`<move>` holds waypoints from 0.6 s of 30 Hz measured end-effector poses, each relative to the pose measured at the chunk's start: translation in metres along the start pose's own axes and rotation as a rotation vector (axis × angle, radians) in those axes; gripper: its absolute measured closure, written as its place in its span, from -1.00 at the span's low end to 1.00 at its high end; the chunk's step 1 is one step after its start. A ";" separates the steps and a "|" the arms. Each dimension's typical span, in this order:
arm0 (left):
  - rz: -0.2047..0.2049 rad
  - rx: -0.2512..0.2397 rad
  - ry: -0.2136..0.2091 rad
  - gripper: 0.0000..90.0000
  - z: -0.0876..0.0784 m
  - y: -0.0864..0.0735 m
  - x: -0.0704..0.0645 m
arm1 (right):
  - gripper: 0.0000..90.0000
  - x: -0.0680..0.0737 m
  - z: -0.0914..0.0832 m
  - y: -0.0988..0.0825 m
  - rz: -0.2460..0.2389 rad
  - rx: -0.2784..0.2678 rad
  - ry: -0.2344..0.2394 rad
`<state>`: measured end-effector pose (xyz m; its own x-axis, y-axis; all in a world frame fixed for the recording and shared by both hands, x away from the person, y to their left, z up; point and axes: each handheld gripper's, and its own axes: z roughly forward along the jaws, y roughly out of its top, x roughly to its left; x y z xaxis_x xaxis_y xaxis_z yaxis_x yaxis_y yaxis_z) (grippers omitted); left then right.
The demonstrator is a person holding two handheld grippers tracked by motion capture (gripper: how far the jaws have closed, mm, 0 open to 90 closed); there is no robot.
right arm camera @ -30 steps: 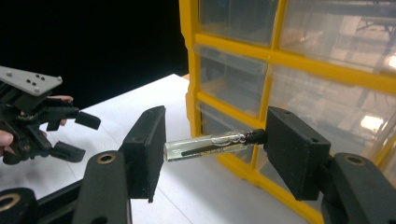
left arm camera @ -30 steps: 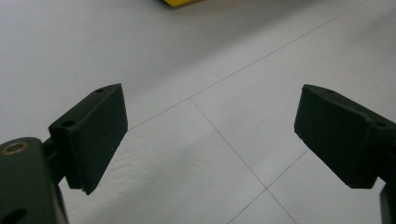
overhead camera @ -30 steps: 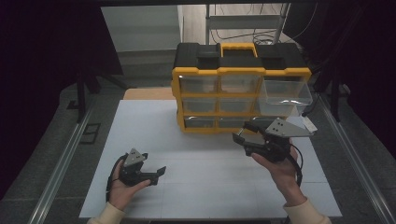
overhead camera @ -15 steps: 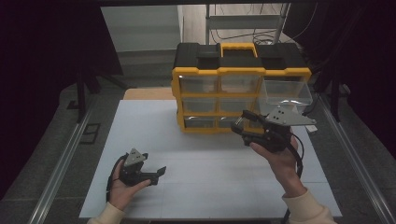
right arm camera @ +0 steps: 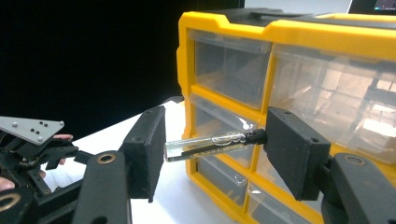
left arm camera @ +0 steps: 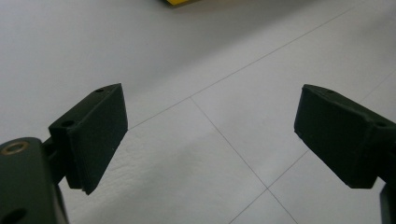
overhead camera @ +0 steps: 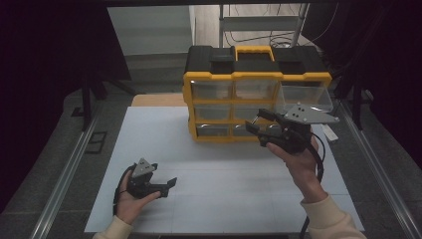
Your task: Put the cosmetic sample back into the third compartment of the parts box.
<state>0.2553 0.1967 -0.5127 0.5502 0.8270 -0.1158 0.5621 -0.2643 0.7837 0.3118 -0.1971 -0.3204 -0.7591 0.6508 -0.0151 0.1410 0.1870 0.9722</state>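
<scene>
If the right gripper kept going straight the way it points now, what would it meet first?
Most likely the yellow drawer cabinet: the right gripper, clamped end to end on a small glass vial, faces its clear drawer fronts. Depth is hard to judge.

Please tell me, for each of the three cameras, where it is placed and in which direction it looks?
High view: above the person's side, looking forward and down on the white table; both forearms and hands enter from below.
Left gripper view: rides the left gripper, facing the table between open jaws.
Right gripper view: rides the right gripper, which clamps a glass vial, facing the drawer cabinet.
High and right gripper views share that cabinet.
</scene>
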 end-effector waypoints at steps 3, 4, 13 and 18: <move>0.000 0.000 0.000 -0.77 0.000 0.000 0.000 | -0.10 -0.001 -0.001 0.004 -0.001 -0.003 0.002; 0.001 0.000 0.000 -0.77 0.000 0.000 0.000 | -0.10 -0.001 -0.002 0.007 -0.005 -0.003 -0.001; -0.001 -0.001 0.001 -0.77 0.000 0.000 0.000 | -0.10 -0.003 -0.004 0.018 -0.014 -0.017 -0.008; -0.003 0.000 0.001 -0.76 0.001 0.000 0.000 | -0.10 -0.009 -0.004 0.023 -0.009 -0.016 -0.014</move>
<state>0.2557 0.1966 -0.5130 0.5479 0.8282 -0.1177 0.5637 -0.2616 0.7835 0.3187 -0.2017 -0.2973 -0.7512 0.6595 -0.0272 0.1241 0.1816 0.9755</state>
